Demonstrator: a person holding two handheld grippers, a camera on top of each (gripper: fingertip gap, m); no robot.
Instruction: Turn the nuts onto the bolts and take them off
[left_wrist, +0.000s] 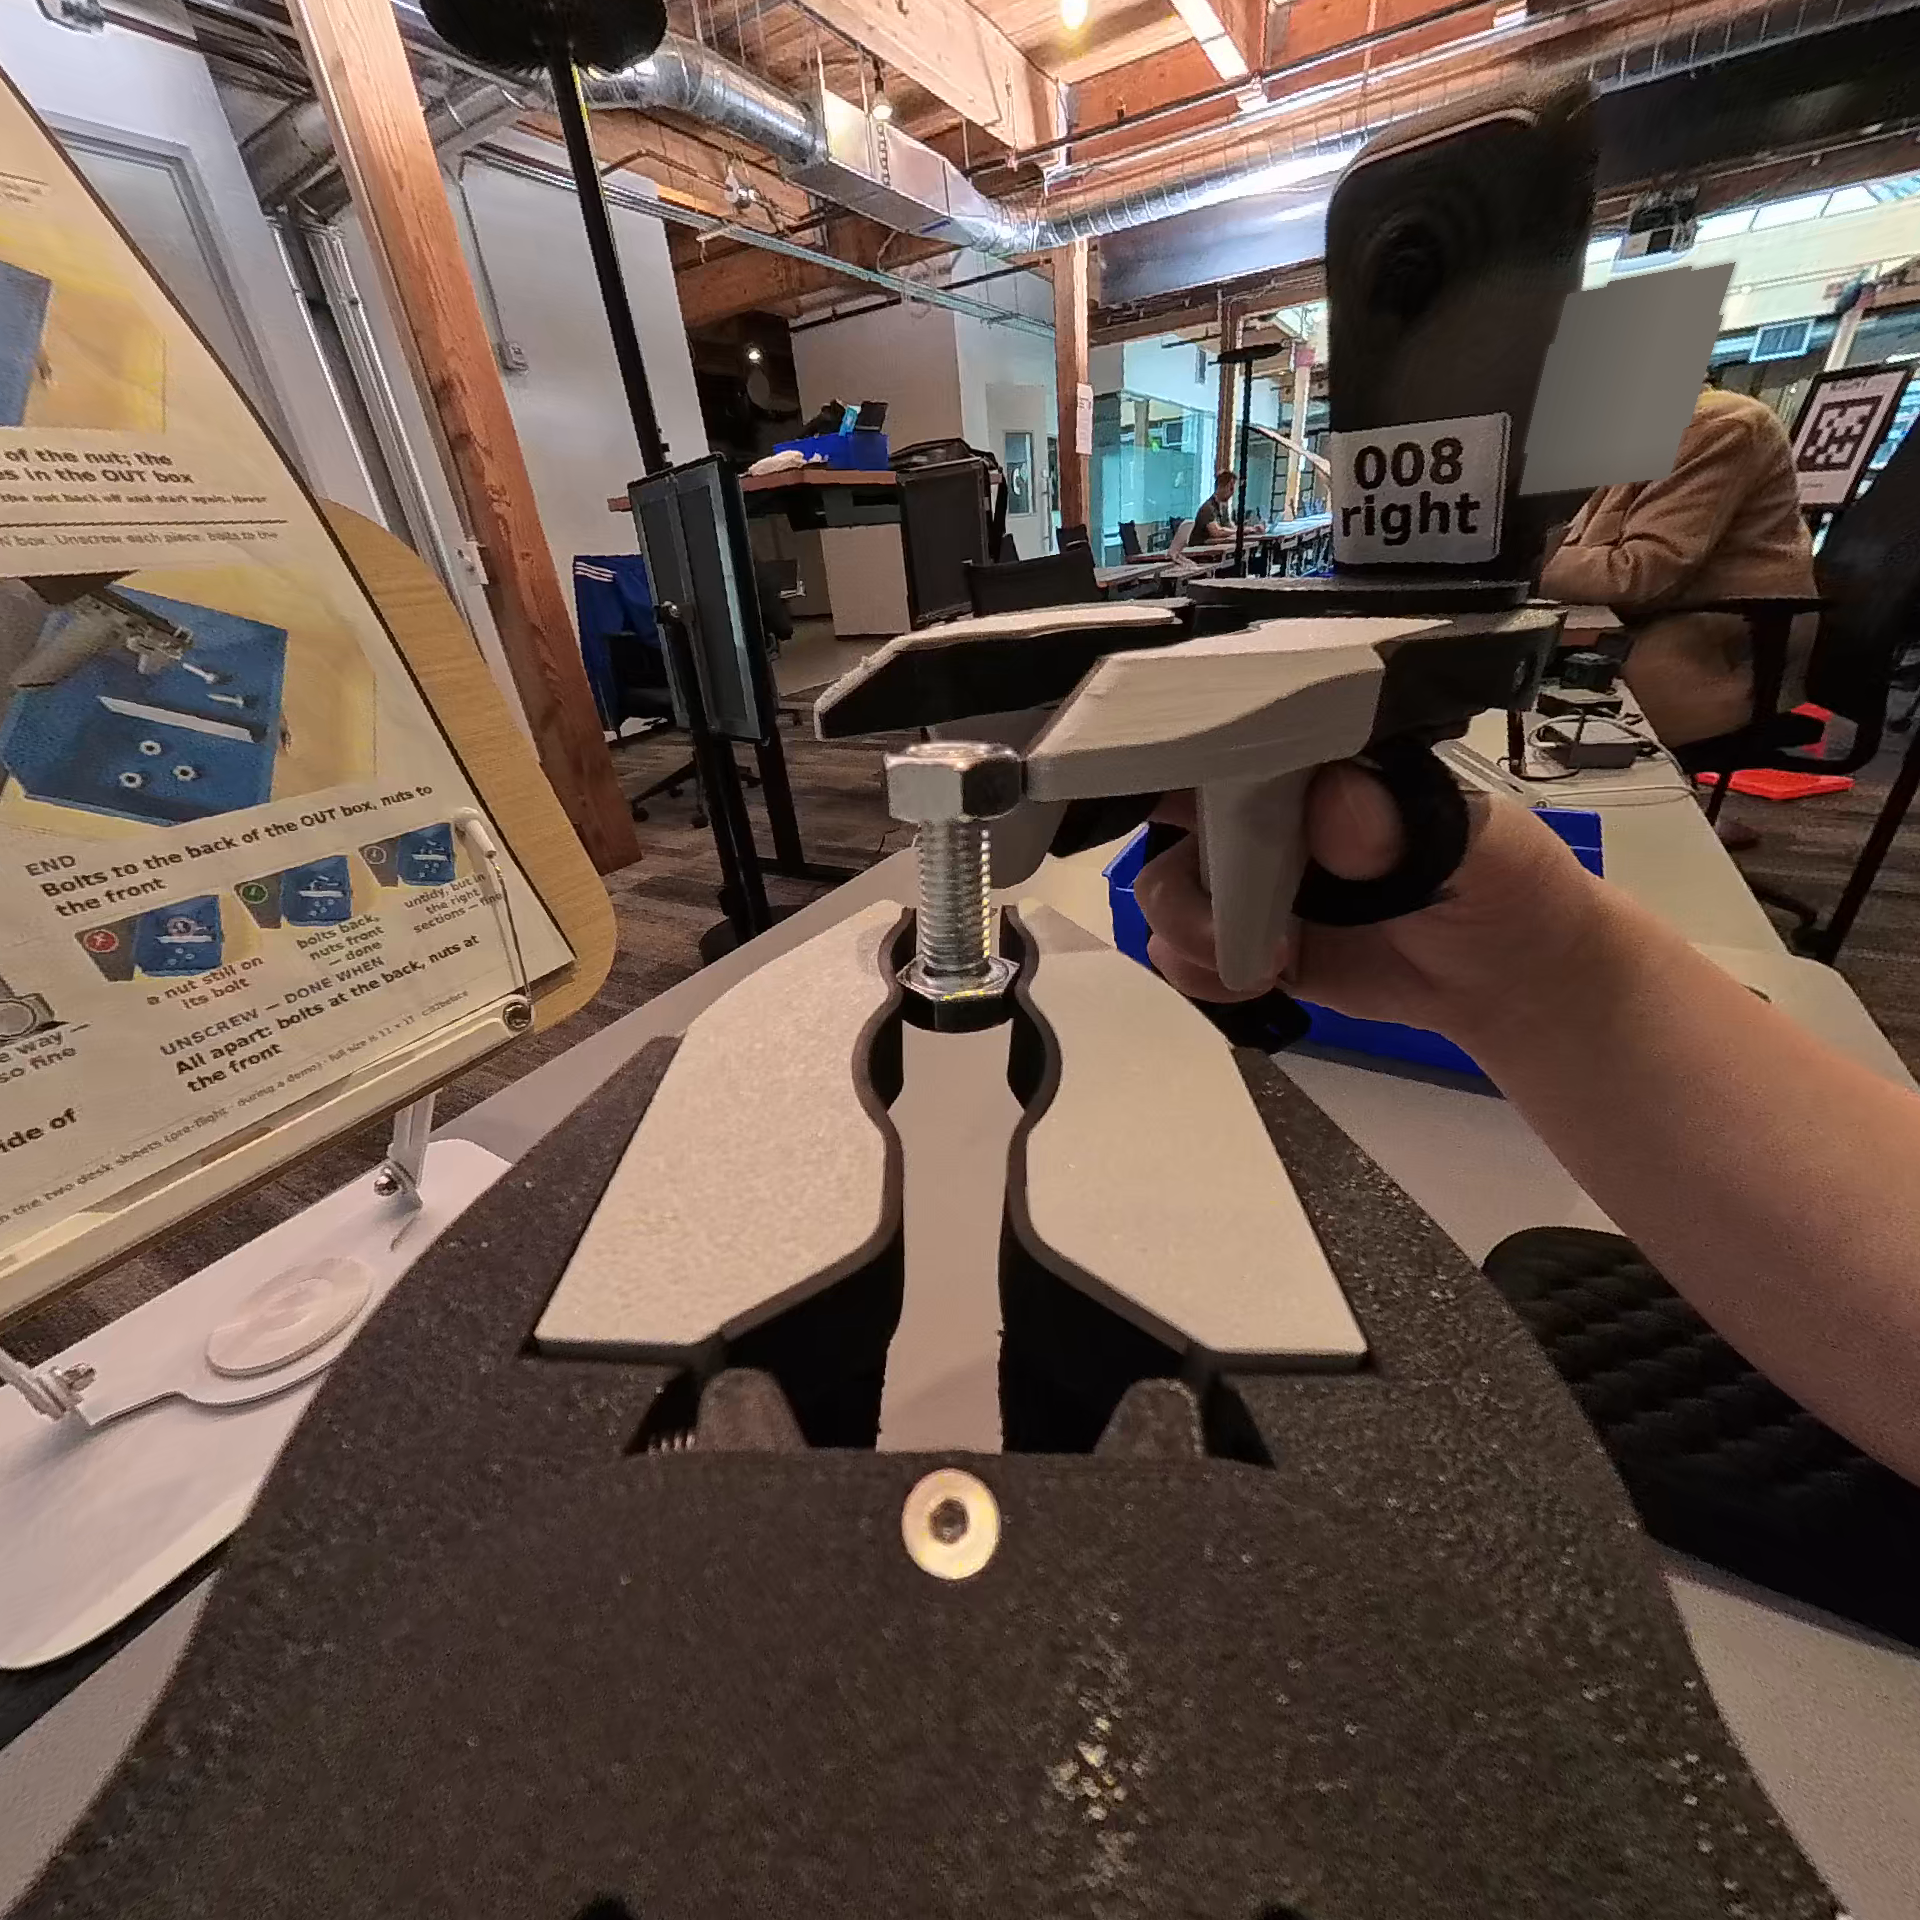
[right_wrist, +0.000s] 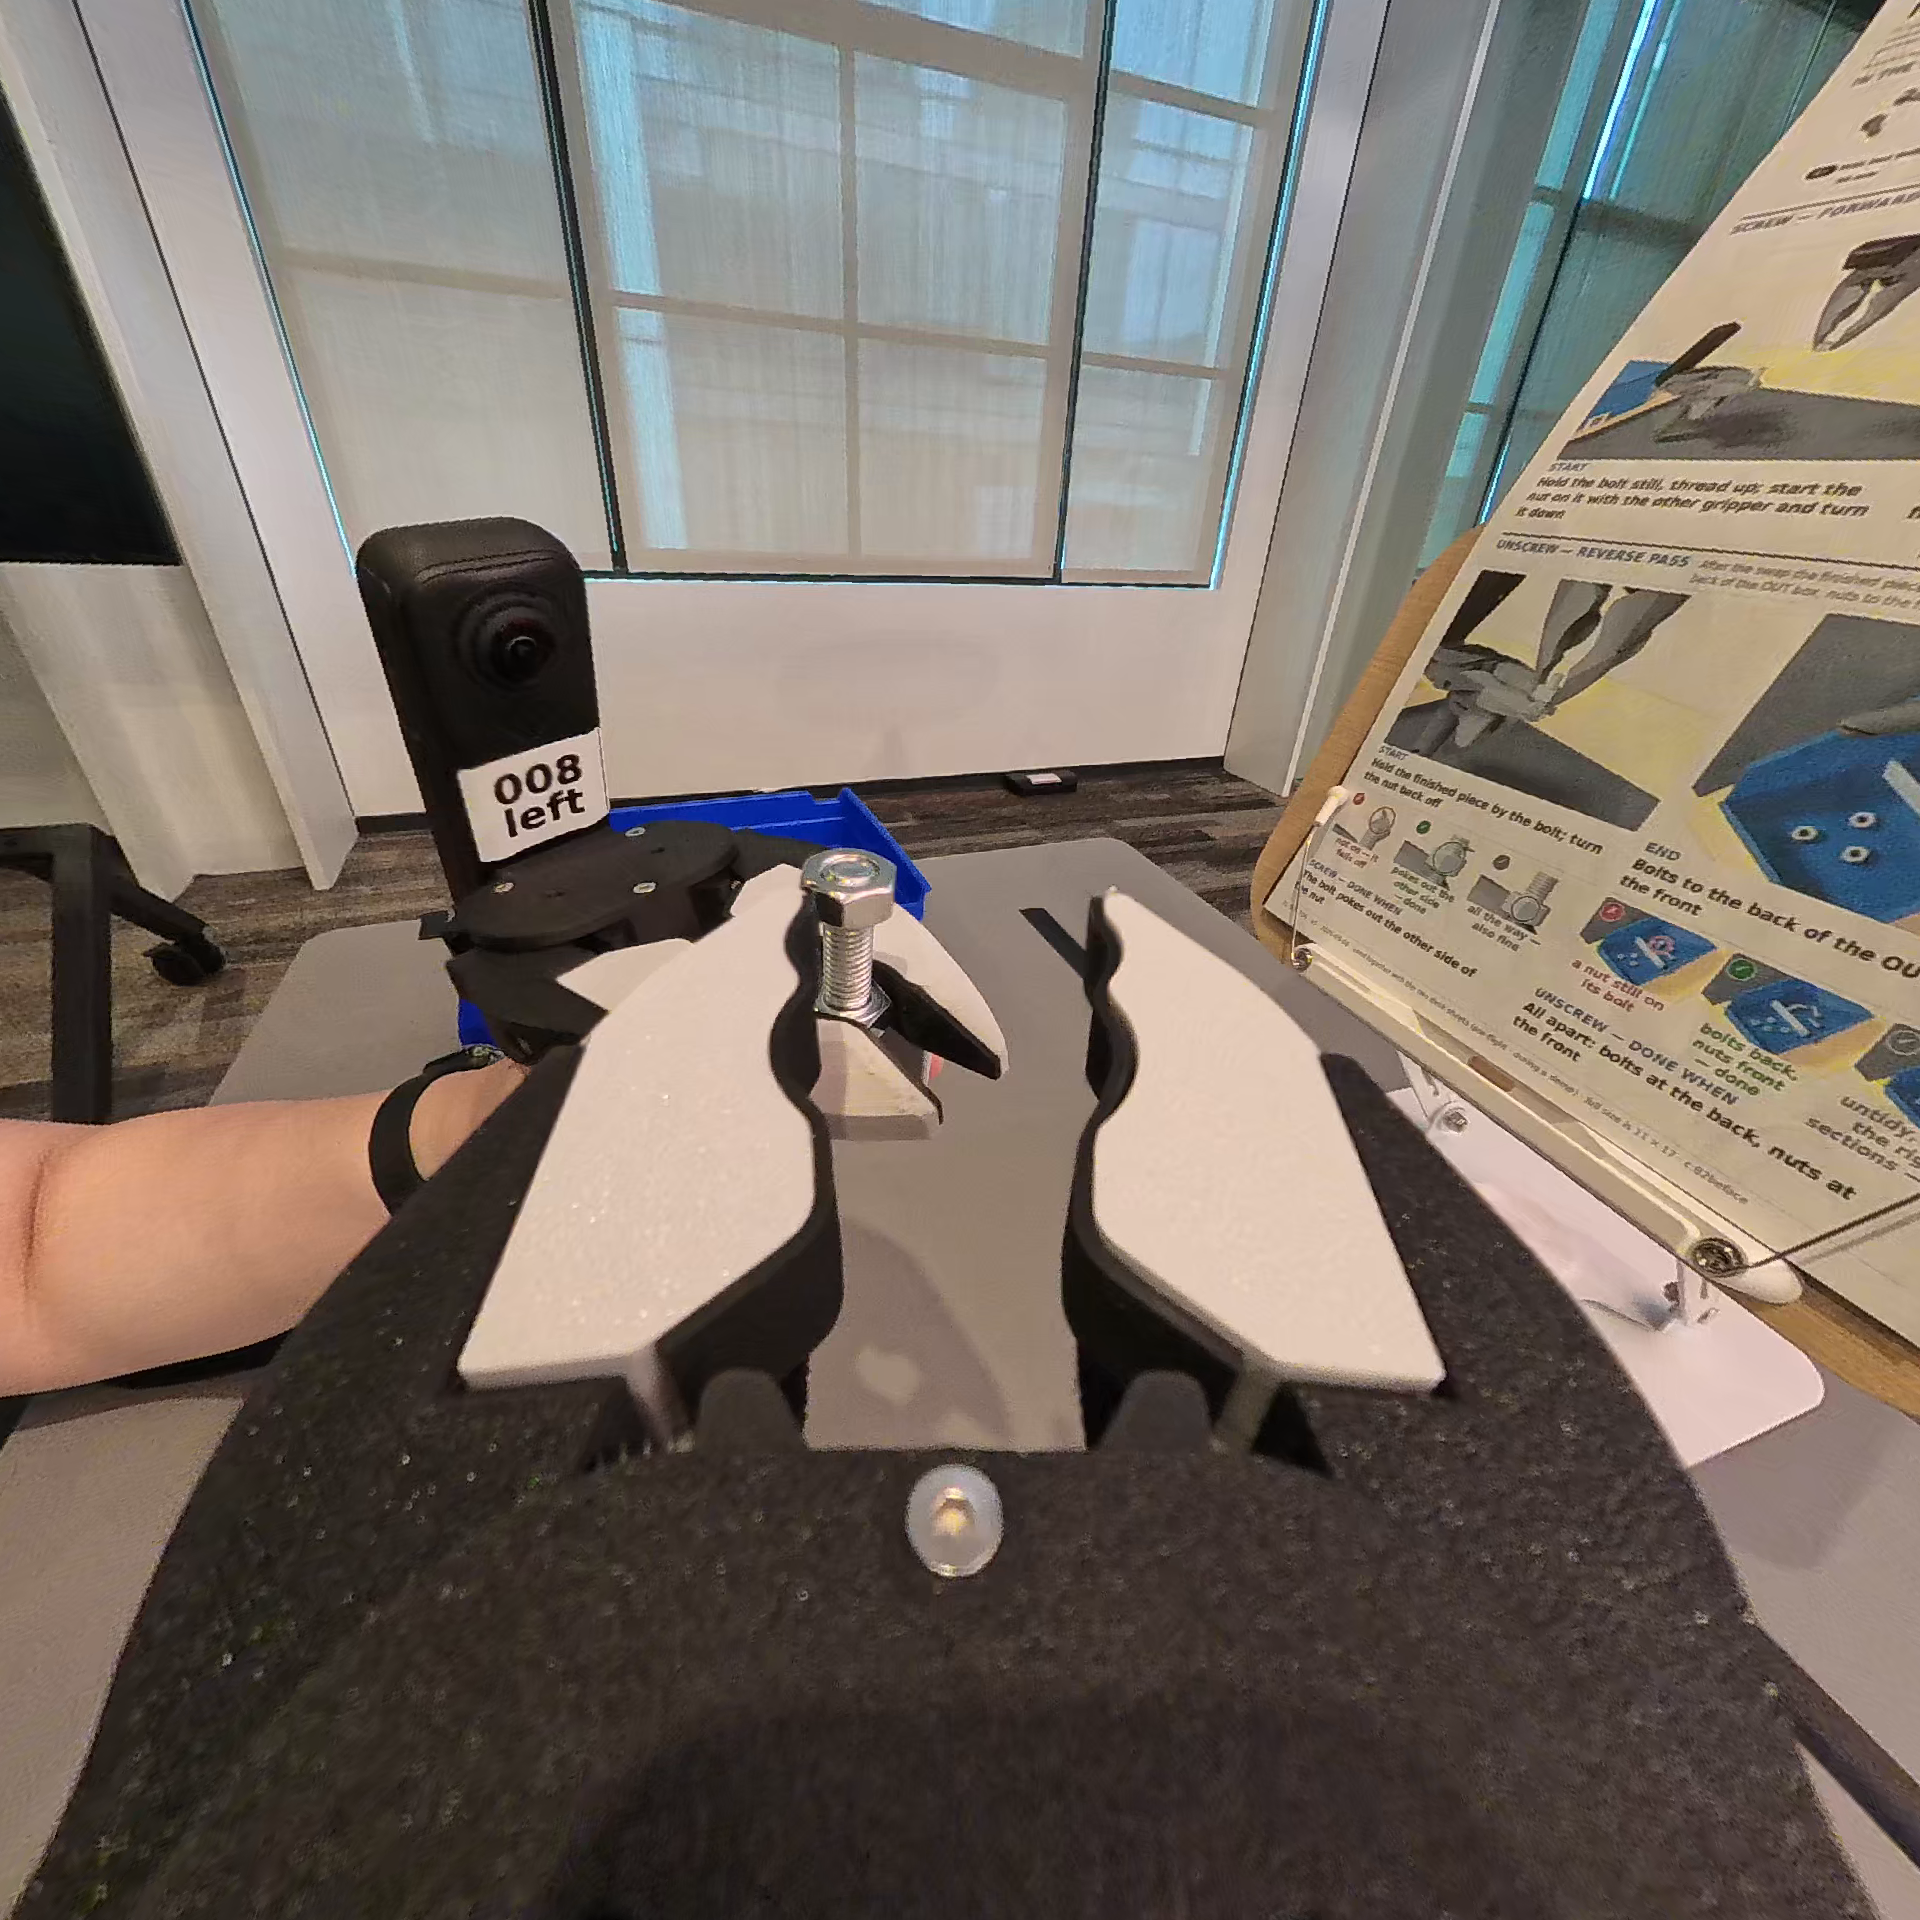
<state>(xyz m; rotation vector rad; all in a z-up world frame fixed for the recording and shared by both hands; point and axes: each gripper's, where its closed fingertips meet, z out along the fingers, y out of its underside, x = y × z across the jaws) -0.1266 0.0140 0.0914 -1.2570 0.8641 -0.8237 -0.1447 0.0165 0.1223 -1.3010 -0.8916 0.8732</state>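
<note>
A silver bolt (left_wrist: 953, 883) stands upright, head up, with a silver nut (left_wrist: 956, 980) low on its thread. My left gripper (left_wrist: 961, 935) is shut on the nut and holds the piece above the table. My right gripper (left_wrist: 925, 748) comes in from the right, open, with one fingertip (left_wrist: 1049, 774) against the bolt's hex head. In the right wrist view my right gripper (right_wrist: 945, 914) is wide open. The bolt (right_wrist: 847, 940) stands just inside its left finger (right_wrist: 675, 1091). The left gripper (right_wrist: 904, 1039) grips the nut (right_wrist: 850, 1003) from the left.
A blue bin (left_wrist: 1371, 1029) sits on the grey table (left_wrist: 1455, 1174) behind the right hand; it also shows in the right wrist view (right_wrist: 800, 821). An instruction board on a stand (left_wrist: 260, 831) (right_wrist: 1662, 831) is close beside the grippers. A person (left_wrist: 1683, 540) sits far behind. My two grippers' fingertips are within a few centimetres of each other.
</note>
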